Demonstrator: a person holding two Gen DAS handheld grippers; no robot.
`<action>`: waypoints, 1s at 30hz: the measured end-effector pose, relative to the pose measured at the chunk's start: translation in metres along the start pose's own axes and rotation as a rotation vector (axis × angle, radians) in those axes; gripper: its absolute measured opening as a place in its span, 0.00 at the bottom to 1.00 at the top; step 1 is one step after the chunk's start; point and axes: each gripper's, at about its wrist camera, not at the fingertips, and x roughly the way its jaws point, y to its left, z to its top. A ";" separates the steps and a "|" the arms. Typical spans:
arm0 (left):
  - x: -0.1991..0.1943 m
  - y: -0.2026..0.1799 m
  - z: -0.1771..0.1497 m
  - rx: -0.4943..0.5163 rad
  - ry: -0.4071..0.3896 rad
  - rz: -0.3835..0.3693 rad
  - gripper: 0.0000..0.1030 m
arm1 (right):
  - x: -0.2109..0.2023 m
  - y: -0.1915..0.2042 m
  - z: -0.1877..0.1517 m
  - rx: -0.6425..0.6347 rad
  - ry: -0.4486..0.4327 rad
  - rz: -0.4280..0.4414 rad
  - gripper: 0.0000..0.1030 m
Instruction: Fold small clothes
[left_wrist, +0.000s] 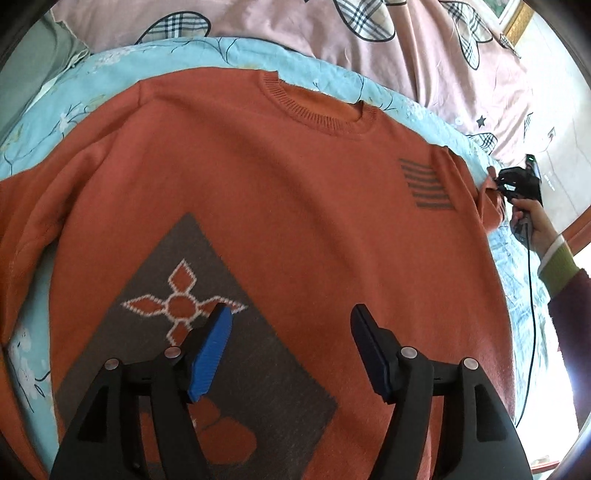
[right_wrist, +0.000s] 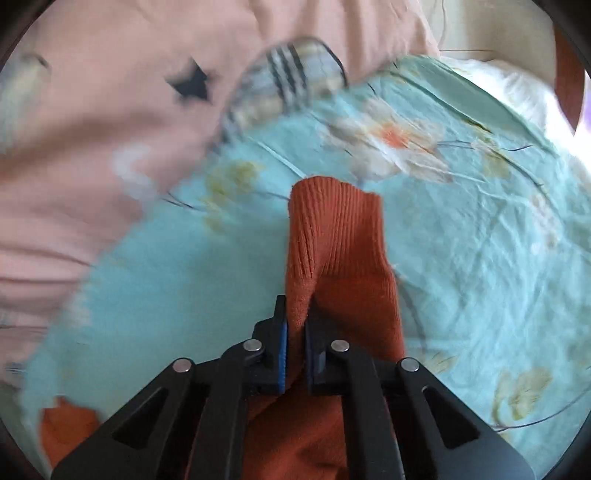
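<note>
- Left wrist view: orange sweater (left_wrist: 266, 192) spread front-up on the blue floral sheet (left_wrist: 221, 51), collar (left_wrist: 317, 107) toward the pink quilt (left_wrist: 332, 33), grey diamond patch (left_wrist: 207, 332) near the hem.
- Same view: left gripper (left_wrist: 290, 354) hovering over the lower body of the sweater, jaws wide apart, nothing between them, no clear contact with the knit.
- Far right of that view: right gripper (left_wrist: 517, 184) at the end of the sleeve (left_wrist: 489, 201), held by a hand (left_wrist: 532, 221).
- Right wrist view: right gripper (right_wrist: 295, 354) clenched on the sleeve (right_wrist: 332, 258), knit pinched between the blue pads (right_wrist: 282, 354), ribbed cuff (right_wrist: 332, 206) standing up past the tips, sheet (right_wrist: 461, 240) beneath; heavy blur across the background.
- Likely step: sleeve fold inward across the chest.
- To do it well: pinch kept firm near the cuff, sleeve lifted just clear of the sheet, carried toward the stripe mark (left_wrist: 426, 182) in a flat arc, crease laid along the shoulder seam.
- Worth doing: left gripper lowered onto the body as an anchor so the knit does not drag or bunch.
- Risk: soft knit stretching or slipping from the pads if pulled sideways too hard.
</note>
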 end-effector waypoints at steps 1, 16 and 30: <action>-0.002 0.003 -0.001 -0.008 0.000 -0.002 0.65 | -0.014 0.002 -0.004 -0.001 -0.026 0.066 0.08; -0.053 0.043 -0.025 -0.166 -0.074 -0.096 0.71 | -0.114 0.233 -0.186 -0.417 0.198 0.883 0.08; -0.066 0.075 -0.020 -0.222 -0.115 -0.224 0.78 | -0.084 0.359 -0.350 -0.659 0.561 0.927 0.41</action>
